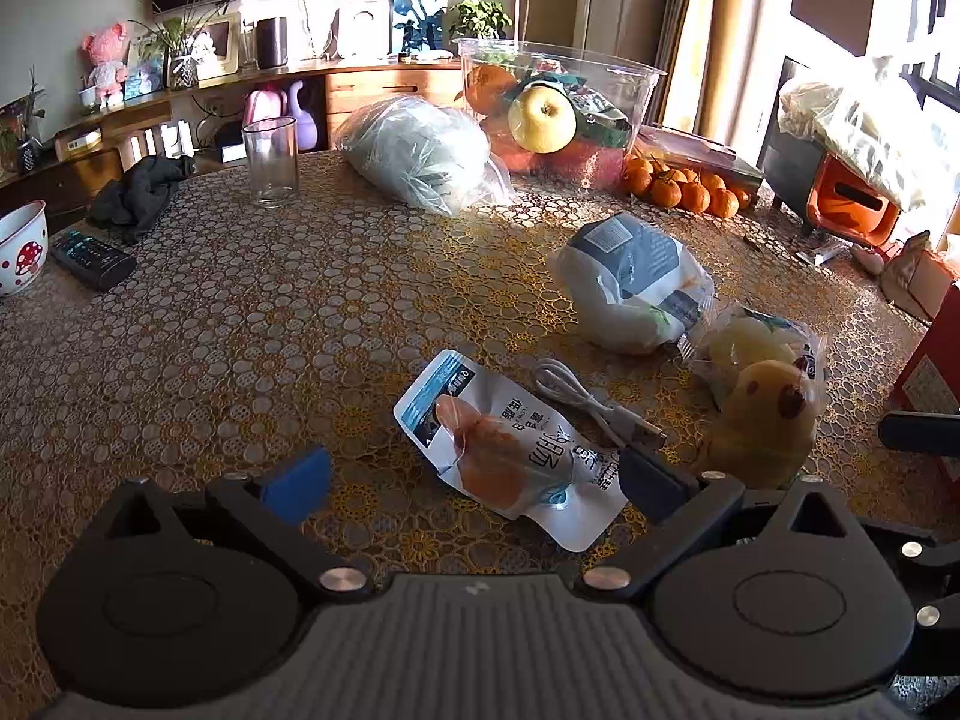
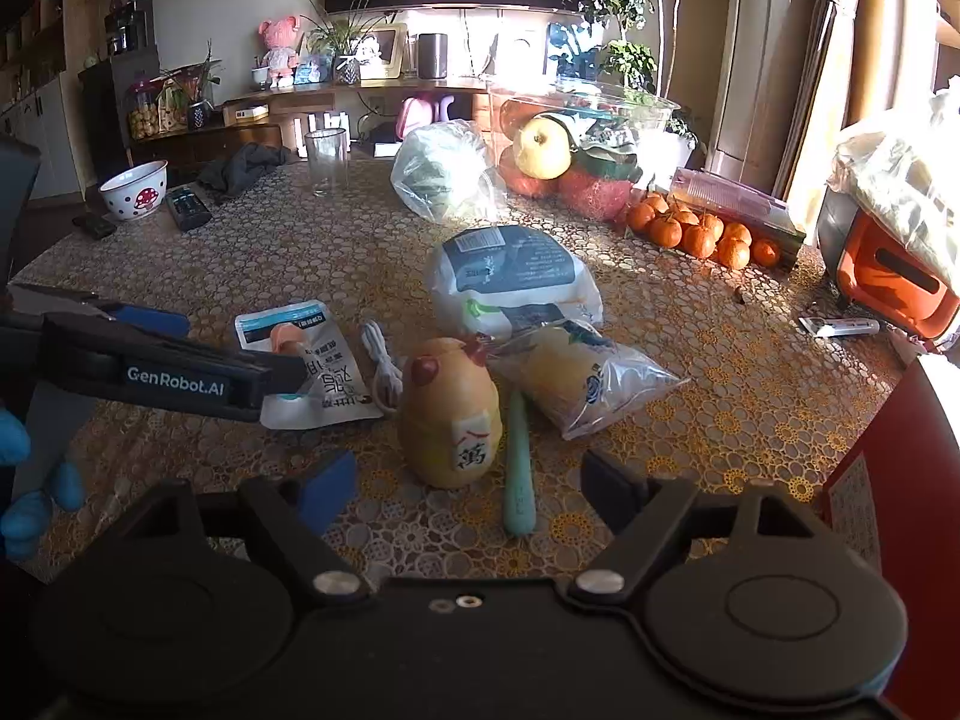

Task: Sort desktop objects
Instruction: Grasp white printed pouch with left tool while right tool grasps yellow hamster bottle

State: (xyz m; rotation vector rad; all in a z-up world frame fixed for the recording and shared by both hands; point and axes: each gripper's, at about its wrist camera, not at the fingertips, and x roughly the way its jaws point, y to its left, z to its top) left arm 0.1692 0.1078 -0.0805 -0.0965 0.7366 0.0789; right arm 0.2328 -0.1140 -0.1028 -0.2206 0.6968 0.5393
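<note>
A white snack pouch [image 1: 510, 456] [image 2: 312, 366] lies flat on the patterned table, between the jaws of my left gripper [image 1: 474, 483], which is open and low over it. A coiled white USB cable [image 1: 594, 402] [image 2: 381, 360] lies just right of the pouch. A yellow plush toy [image 2: 450, 414] [image 1: 762, 420] stands in front of my right gripper [image 2: 471, 489], which is open and empty. A mint green pen [image 2: 519, 468] lies beside the toy. A clear bread bag [image 2: 582, 378] and a white packaged bag [image 2: 510, 282] lie behind.
A clear tub of fruit [image 2: 576, 144], loose tangerines [image 2: 702, 234], a plastic bag of greens [image 2: 444, 171], a glass [image 2: 327, 159], a remote [image 2: 187, 207], a mushroom bowl [image 2: 133, 189] and dark cloth [image 2: 240, 168] stand farther back. A red box [image 2: 894, 480] is at right.
</note>
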